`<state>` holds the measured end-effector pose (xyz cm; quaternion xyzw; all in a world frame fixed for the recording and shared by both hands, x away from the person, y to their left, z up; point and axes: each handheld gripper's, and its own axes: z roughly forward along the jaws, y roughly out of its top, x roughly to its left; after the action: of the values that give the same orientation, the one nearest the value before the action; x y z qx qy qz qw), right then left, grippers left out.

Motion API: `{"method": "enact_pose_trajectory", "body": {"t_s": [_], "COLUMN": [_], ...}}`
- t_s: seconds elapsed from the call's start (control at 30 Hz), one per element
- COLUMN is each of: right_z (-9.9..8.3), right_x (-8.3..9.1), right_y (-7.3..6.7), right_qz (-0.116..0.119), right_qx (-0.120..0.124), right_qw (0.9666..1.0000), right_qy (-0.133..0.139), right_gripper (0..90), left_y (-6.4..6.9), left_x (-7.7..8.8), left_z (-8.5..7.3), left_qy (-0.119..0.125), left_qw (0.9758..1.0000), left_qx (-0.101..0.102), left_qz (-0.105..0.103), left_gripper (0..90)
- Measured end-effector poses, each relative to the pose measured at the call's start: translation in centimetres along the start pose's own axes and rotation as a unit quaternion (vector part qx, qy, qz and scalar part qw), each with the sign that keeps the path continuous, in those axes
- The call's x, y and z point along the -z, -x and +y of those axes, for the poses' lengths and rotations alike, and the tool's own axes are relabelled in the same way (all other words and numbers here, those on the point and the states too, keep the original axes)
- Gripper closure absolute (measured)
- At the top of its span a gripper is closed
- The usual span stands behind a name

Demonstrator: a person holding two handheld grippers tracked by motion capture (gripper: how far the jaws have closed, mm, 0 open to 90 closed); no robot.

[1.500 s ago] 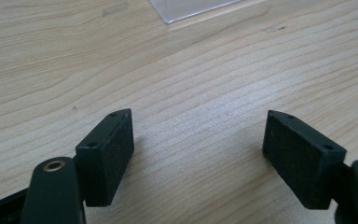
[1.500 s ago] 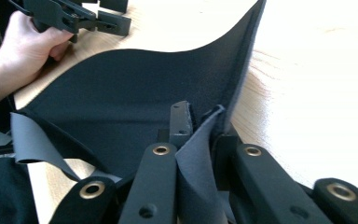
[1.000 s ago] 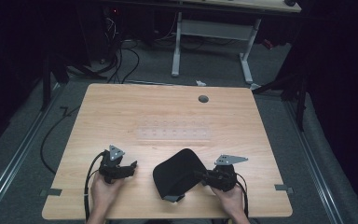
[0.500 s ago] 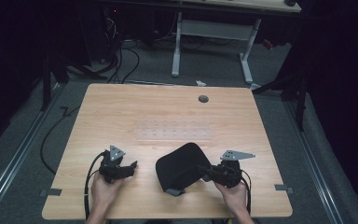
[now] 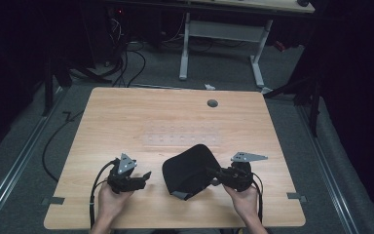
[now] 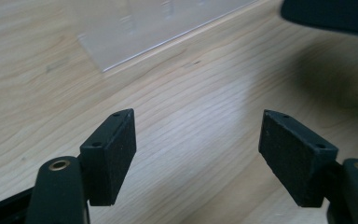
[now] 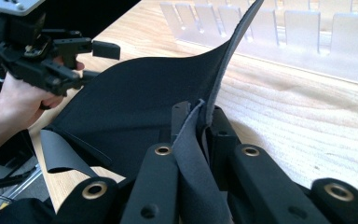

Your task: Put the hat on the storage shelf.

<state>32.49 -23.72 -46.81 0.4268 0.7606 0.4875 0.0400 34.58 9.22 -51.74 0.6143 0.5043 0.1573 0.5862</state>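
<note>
Centrally, near the table's [image 5: 126, 117] front edge, we see the black cloth [image 5: 187, 168], a thin, floppy sheet with a grey underside. One of its edges is pinched between the closed jaws of the right gripper [image 5: 215, 175]; in the right gripper view the clamped fabric [image 7: 140, 116] rises from between the pads and bows upward, while its far corner droops to the wood. We judge the sheet to be partly lifted, with part still resting on the table.

The left gripper [image 5: 143, 176] is to the left of the cloth, apart from it, with its jaws spread wide and nothing between them; the left gripper view shows bare wood between the pads [image 6: 114, 154] and the cloth's edge [image 6: 335, 14] at the upper right. A clear slotted rack [image 5: 182, 139] lies just behind the cloth.

Risks, as we judge them:
- The pinch takes only a narrow margin, so a quick pull could slip the fabric free.
- The limp sheet may fold on itself or sag, because only one edge is supported.
- A rearward swing could drag the cloth across the rack.
- The left gripper could close on air, since the hanging edge shifts as the sheet moves.
</note>
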Motion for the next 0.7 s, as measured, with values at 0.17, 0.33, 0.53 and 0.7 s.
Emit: {"method": "enact_pose_trajectory", "body": {"t_s": [0.17, 0.33, 0.53, 0.7], "right_z": [0.5, 1.0, 1.4, 1.4], "right_x": [0.1, 0.3, 0.1, 0.0], "right_y": [0.0, 0.2, 0.1, 0.1], "right_qz": [0.001, -0.002, -0.005, -0.010], "right_qx": [-0.007, -0.015, -0.021, -0.026], "right_qw": [1.0000, 0.9999, 0.9998, 0.9996], "right_qy": [0.004, 0.009, 0.001, -0.008], "right_gripper": [84.5, 84.5, 84.5, 84.4], "left_y": [1.7, 3.5, 5.2, 6.1], "left_x": [0.3, 0.5, 0.8, 0.7], "left_z": [-0.1, -0.1, 0.0, 0.0], "left_qy": [-0.006, -0.011, -0.012, -0.008], "left_qw": [0.9995, 0.9977, 0.9948, 0.9932], "left_qx": [-0.016, -0.038, -0.054, -0.061], "left_qz": [-0.027, -0.055, -0.086, -0.099], "left_gripper": [26.8, 25.4, 25.0, 25.0]}}
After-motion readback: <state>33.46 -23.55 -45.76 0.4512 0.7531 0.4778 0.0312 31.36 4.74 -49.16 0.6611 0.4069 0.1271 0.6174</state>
